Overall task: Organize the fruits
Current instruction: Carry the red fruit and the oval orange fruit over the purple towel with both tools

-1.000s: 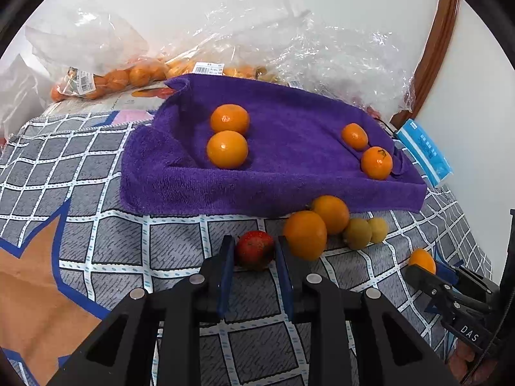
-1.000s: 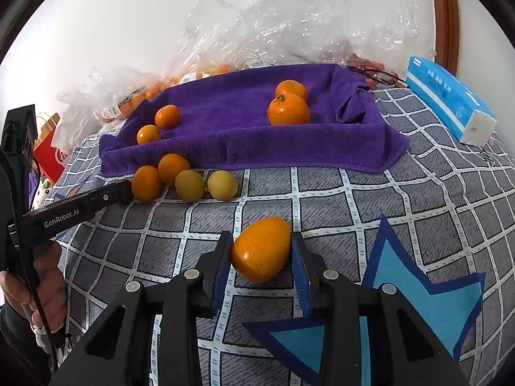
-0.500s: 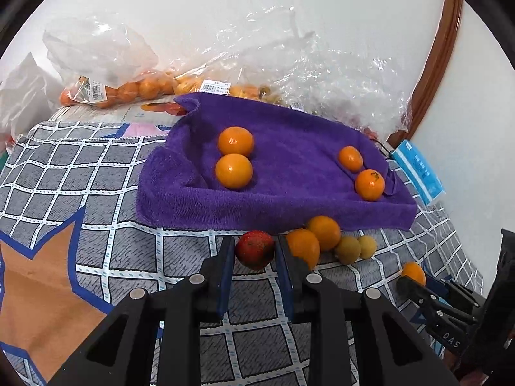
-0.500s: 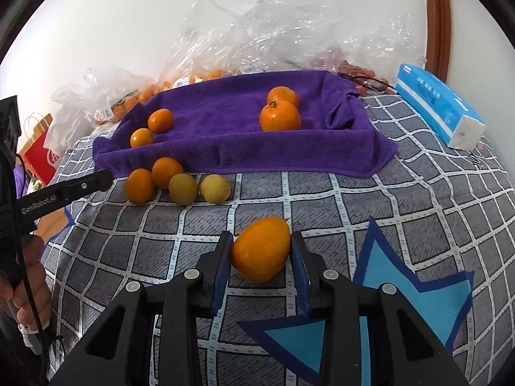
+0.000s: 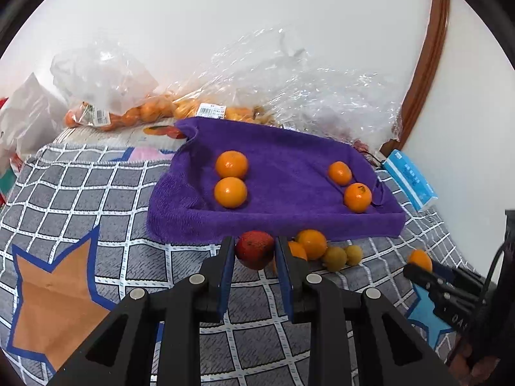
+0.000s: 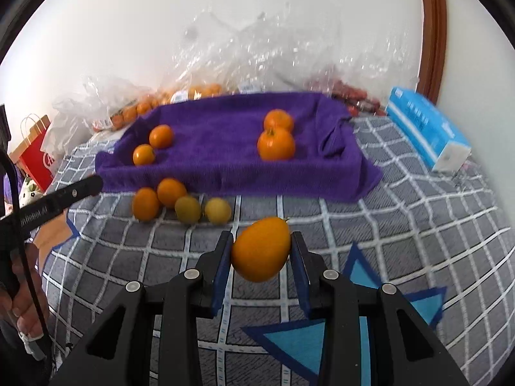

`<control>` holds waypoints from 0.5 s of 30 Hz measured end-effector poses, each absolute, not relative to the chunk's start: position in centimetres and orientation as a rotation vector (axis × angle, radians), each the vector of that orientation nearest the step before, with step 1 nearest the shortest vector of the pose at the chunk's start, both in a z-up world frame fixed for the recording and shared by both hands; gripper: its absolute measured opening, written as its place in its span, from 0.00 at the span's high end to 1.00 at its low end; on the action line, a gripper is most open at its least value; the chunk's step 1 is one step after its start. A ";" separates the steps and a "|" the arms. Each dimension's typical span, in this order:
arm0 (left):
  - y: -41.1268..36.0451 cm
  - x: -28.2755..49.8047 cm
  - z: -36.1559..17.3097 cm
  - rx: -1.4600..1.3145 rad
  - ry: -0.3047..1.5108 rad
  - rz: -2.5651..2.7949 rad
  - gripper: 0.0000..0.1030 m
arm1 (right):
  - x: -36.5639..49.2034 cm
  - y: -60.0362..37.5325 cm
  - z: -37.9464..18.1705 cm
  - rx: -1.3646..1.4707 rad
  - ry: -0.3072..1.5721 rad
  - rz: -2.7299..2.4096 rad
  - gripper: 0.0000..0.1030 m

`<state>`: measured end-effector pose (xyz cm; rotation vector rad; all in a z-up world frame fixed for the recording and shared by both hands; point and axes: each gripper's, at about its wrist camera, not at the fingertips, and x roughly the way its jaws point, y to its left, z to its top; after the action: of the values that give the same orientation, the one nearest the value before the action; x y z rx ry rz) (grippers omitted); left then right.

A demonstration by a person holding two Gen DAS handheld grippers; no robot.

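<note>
Right gripper pinches the oval orange fruit, its long axis tilted, stem end up-right.

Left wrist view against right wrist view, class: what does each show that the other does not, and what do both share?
Only the left wrist view shows the red fruit gripped by the left gripper, and an orange star patch on the cover.

Only the right wrist view shows the red paper bag and the person's left hand.

Both show the purple towel with four oranges on it, the blue tissue pack, and the oval orange fruit held by the right gripper.
</note>
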<state>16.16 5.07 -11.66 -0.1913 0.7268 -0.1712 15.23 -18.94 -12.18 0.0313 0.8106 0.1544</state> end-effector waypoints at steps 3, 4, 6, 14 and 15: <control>5.3 15.9 -10.7 -0.210 0.725 -0.185 0.76 | 15.8 -19.2 -11.2 0.031 0.796 0.146 0.65; 5.3 15.9 -10.4 -0.212 0.732 -0.184 0.76 | 16.0 -19.3 -10.9 0.036 0.790 0.149 0.65; 5.3 15.9 -10.0 -0.213 0.734 -0.183 0.76 | 16.5 -19.4 -10.5 0.044 0.777 0.152 0.65; 5.5 17.0 -7.8 -0.212 0.729 -0.172 0.76 | 18.8 -18.7 -8.5 0.057 0.712 0.185 0.65; 5.5 17.1 -7.5 -0.213 0.725 -0.176 0.76 | 19.2 -18.6 -8.1 0.054 0.703 0.187 0.65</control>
<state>17.07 5.50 -7.54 -0.2130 0.7251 -0.1755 19.23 -18.56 -8.14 0.0538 0.7026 0.1873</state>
